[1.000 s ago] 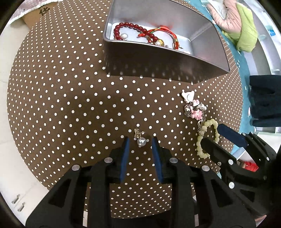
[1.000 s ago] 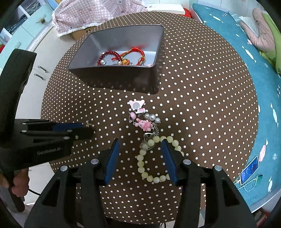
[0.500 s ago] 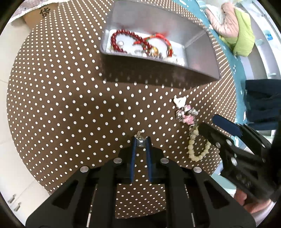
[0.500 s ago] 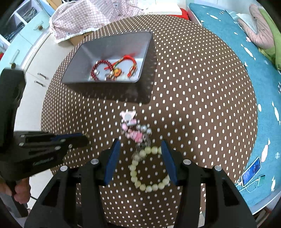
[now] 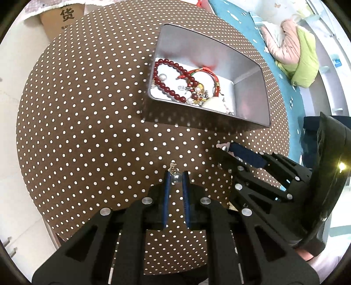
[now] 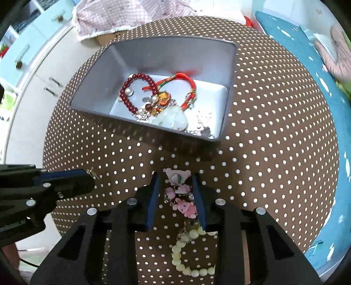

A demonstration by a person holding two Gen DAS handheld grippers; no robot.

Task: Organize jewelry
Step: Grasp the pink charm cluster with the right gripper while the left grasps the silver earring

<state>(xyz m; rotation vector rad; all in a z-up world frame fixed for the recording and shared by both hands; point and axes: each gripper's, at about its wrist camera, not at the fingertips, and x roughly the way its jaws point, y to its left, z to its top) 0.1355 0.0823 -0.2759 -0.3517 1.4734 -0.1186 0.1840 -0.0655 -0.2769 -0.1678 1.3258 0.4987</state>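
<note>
My left gripper (image 5: 176,175) is shut on a pearl earring (image 5: 176,178), its gold hook sticking out past the fingertips above the dotted tablecloth. My right gripper (image 6: 174,178) is open, its fingers on either side of a pink charm bracelet (image 6: 180,194) lying on the cloth. A pale green bead bracelet (image 6: 190,252) lies just behind it, partly under the right finger. The grey metal tin (image 6: 230,72) holds a red bead bracelet (image 6: 131,92), a red cord bracelet (image 6: 186,83) and a pale jade pendant (image 6: 173,119). The tin also shows in the left wrist view (image 5: 252,100).
The round table has a brown white-dotted cloth (image 5: 87,131). A cardboard box (image 5: 63,17) stands beyond its far edge. A teal rug (image 6: 307,54) with pink and green cushions (image 5: 294,54) lies to the right. White cabinets (image 6: 33,65) are on the left.
My left gripper closed on the pearl earring and lifted it. My right gripper moved forward over the green bracelet until it straddled the pink charm bracelet, closer to the tin.
</note>
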